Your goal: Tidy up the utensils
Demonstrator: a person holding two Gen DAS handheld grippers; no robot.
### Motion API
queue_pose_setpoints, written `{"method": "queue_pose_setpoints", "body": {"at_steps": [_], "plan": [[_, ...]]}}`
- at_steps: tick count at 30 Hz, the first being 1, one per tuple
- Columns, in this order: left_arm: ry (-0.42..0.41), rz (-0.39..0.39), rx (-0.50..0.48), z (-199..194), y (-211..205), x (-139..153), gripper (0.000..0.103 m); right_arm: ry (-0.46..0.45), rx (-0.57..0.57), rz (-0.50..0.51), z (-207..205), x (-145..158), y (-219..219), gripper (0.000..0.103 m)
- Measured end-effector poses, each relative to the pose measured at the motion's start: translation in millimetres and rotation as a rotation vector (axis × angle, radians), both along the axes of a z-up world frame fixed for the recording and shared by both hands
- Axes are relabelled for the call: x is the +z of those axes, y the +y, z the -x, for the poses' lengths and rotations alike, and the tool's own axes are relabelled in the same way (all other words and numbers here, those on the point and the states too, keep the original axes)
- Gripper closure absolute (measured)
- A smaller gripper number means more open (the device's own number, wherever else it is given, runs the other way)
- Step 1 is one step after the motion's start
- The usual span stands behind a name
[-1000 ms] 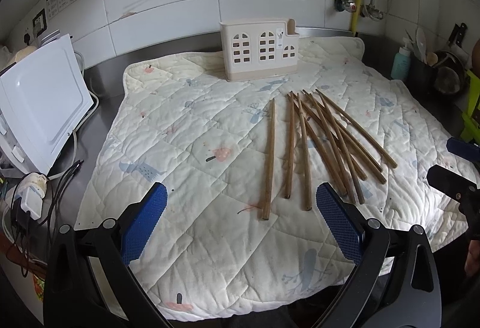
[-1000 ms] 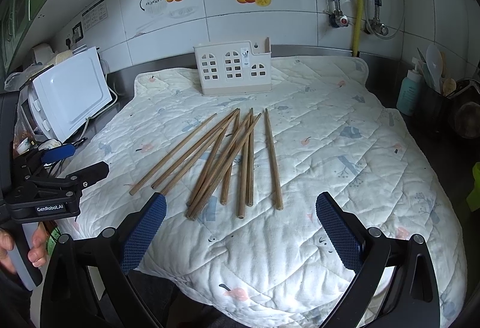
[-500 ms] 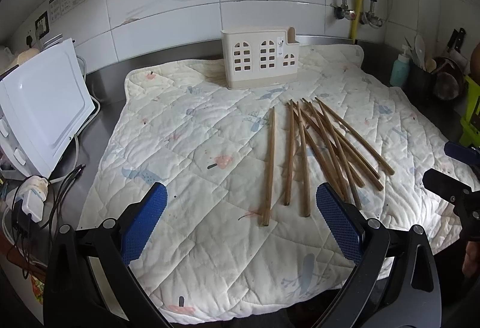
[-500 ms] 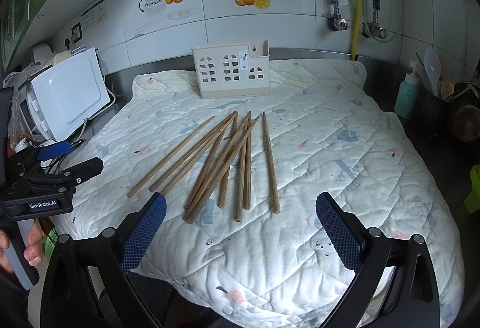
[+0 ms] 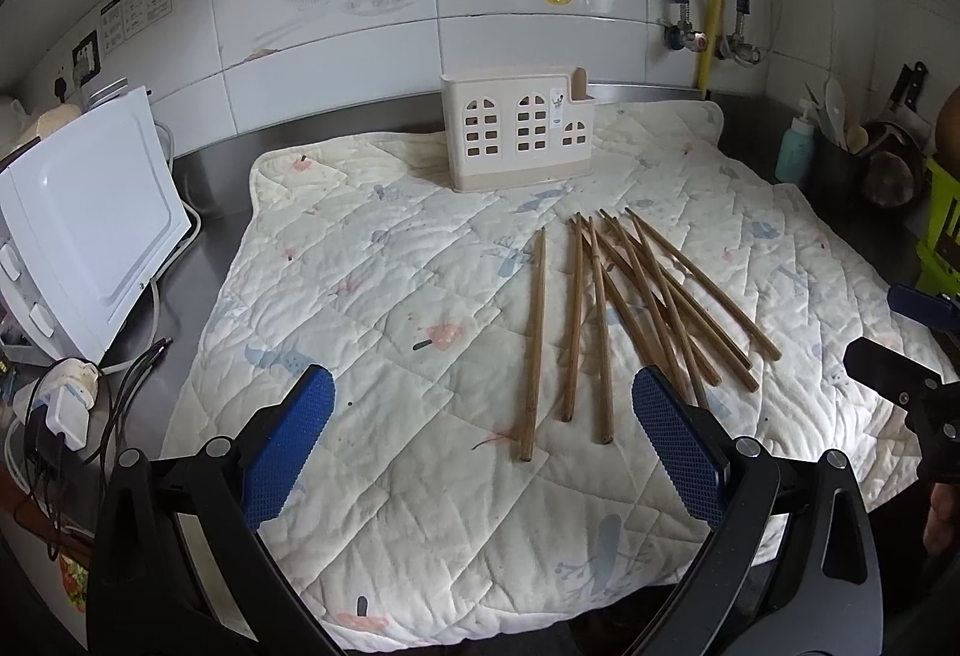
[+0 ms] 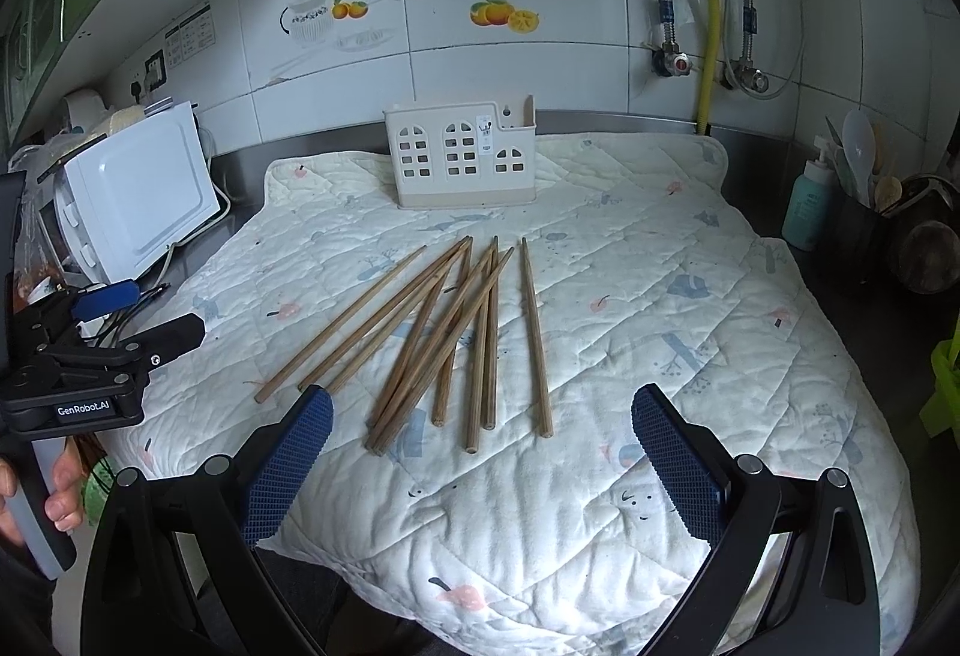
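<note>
Both grippers hang spread wide and empty over the near edge of the quilted mat [image 5: 372,296]: the left gripper [image 5: 483,440] sits just short of the near tips of the chopsticks [image 5: 606,308], the right gripper [image 6: 480,446] likewise from its own side. The wooden chopsticks lie loose on the mat in a fan, several crossing one another, well in front of the cream utensil holder [image 5: 516,140], which stands upright at the mat's far edge with nothing visible in it. Nothing is picked up yet, so the job looks to be at its very start. The next move probably calls for lowering one gripper onto a single outlying stick, such as the leftmost chopstick [image 5: 534,332], clear of the tangle.
</note>
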State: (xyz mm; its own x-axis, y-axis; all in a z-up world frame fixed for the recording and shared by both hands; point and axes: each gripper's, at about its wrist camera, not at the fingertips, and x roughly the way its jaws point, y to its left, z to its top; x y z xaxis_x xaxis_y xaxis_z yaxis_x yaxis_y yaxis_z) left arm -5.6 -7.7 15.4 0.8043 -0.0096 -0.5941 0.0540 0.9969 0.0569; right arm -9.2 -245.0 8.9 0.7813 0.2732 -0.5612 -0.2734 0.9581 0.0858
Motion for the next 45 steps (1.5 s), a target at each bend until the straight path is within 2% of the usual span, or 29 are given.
{"method": "queue_pose_setpoints", "body": {"at_steps": [16,29,33,38,40,44,45], "plan": [[-0.009,-0.004,-0.007,2,-2,3,0.005,-0.008,0.001,-0.007,0,3,-2,0.006],[-0.018,0.067,-0.031,2,7,3,0.005,-0.006,-0.001,-0.015,-2,0,-5,0.006],[-0.034,0.053,-0.033,0,6,1,0.006,-0.003,-0.004,-0.013,-4,-4,-7,0.006],[-0.012,0.06,-0.065,-5,3,-9,0.018,0.004,-0.011,0.005,-8,-12,-9,0.007],[0.001,0.069,-0.082,-8,3,-13,0.028,0.012,-0.012,0.0,-10,-16,-11,0.007],[0.016,0.084,-0.123,-10,-1,-21,0.034,0.028,-0.013,-0.012,-16,-23,-14,0.009],[0.016,0.091,-0.14,-10,-3,-22,0.035,0.029,-0.013,-0.014,-17,-25,-14,0.012]]}}
